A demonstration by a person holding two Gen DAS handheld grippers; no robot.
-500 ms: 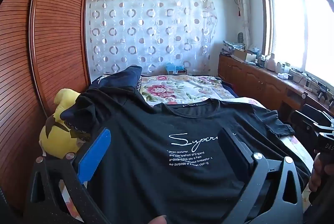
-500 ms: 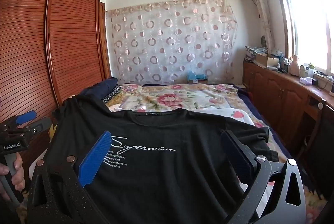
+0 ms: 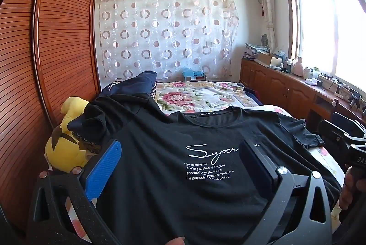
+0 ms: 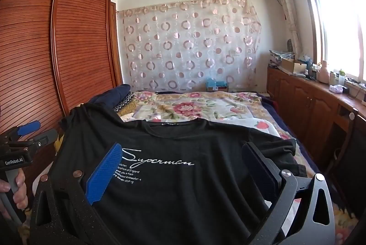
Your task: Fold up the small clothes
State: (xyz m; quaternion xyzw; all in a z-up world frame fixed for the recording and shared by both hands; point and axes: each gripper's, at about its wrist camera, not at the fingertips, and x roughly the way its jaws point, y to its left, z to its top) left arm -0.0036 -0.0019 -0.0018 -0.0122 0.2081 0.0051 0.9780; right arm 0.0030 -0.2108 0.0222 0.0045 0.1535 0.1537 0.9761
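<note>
Left wrist view: left gripper (image 3: 180, 167) spread wide, empty, above black T-shirt (image 3: 173, 187) laid flat, print up, on near bed (image 3: 205, 96).

Right wrist view: right gripper (image 4: 183, 169) likewise agape, unladen. Judged pre-fold; next: pinch sleeve edges.

The left gripper (image 3: 180, 167) and right gripper (image 4: 183, 167) both stood wide apart, empty, tilted slightly downward, each held by a hand (image 4: 16, 187) on its handle.

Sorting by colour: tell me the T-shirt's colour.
Black T-shirt with white lettering, clearest in the right wrist view.
</note>
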